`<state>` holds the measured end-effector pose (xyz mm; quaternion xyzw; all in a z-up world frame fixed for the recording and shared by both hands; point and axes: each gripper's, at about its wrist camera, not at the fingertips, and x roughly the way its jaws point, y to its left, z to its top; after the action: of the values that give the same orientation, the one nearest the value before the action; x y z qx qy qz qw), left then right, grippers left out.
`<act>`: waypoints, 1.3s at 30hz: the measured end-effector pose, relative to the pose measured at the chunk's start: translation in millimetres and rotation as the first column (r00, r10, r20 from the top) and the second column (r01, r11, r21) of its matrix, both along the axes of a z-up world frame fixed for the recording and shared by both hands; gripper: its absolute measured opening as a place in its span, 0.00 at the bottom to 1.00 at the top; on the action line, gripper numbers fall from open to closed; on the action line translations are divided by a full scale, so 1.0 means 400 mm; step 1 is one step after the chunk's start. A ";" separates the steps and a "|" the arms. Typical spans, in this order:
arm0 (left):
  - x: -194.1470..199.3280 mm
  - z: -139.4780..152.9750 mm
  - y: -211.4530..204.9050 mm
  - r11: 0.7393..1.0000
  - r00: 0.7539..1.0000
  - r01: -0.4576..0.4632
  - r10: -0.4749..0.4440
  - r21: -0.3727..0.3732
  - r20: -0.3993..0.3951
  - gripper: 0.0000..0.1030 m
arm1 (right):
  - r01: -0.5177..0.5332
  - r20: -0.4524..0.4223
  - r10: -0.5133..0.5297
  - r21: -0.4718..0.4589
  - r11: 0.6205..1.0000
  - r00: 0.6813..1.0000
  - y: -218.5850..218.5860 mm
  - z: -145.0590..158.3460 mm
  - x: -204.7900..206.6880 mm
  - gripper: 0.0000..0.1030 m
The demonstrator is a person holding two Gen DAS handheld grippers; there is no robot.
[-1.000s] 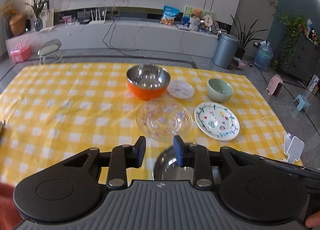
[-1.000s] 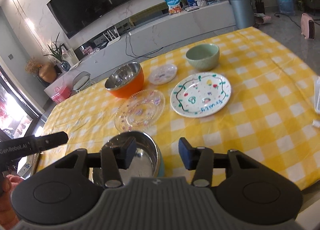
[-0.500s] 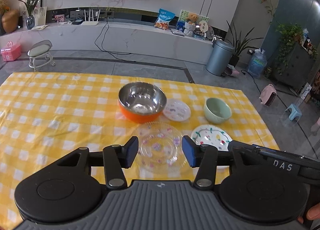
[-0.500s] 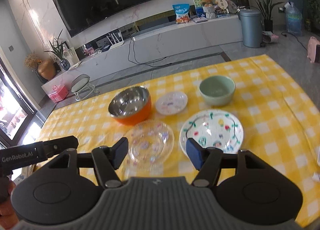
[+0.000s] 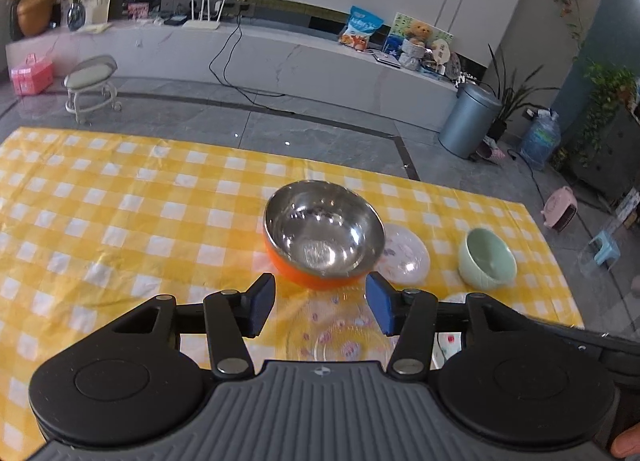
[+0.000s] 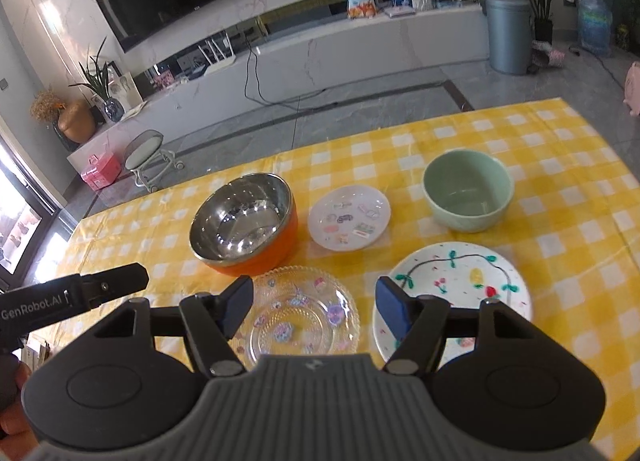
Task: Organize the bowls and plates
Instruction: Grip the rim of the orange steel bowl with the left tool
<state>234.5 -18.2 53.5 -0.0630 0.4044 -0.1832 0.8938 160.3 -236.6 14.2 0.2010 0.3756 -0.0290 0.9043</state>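
An orange bowl with a steel inside (image 5: 322,235) (image 6: 244,221) stands mid-table. Right of it lie a small white stickered plate (image 5: 406,255) (image 6: 350,217) and a green bowl (image 5: 486,259) (image 6: 468,191). A clear glass plate (image 5: 340,335) (image 6: 302,315) lies in front of the orange bowl, and a white painted plate (image 6: 460,285) lies right of it. My left gripper (image 5: 320,307) is open and empty, above the glass plate, just short of the orange bowl. My right gripper (image 6: 314,307) is open and empty above the glass plate.
The table wears a yellow checked cloth (image 5: 120,221) (image 6: 560,165). The left gripper's body (image 6: 72,297) shows at the left of the right wrist view. Beyond the table are a stool (image 5: 92,87), a bin (image 5: 468,121) and a long white cabinet (image 5: 280,61).
Both grippers have risen and moved forward over the table toward the orange bowl and glass plate. The steel bowl near the front edge has dropped out of view. Both jaws have widened.
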 end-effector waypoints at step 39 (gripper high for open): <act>0.200 -0.118 -0.005 0.997 0.993 -0.073 0.075 0.023 -0.088 0.13 | 0.018 -0.166 -0.013 0.025 1.000 0.986 0.086 -0.076 0.322 0.11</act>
<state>314.5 -20.1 6.3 -0.0774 0.4430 -0.1430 0.8816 289.1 -202.3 -16.0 0.2128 0.4483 -0.0476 0.8669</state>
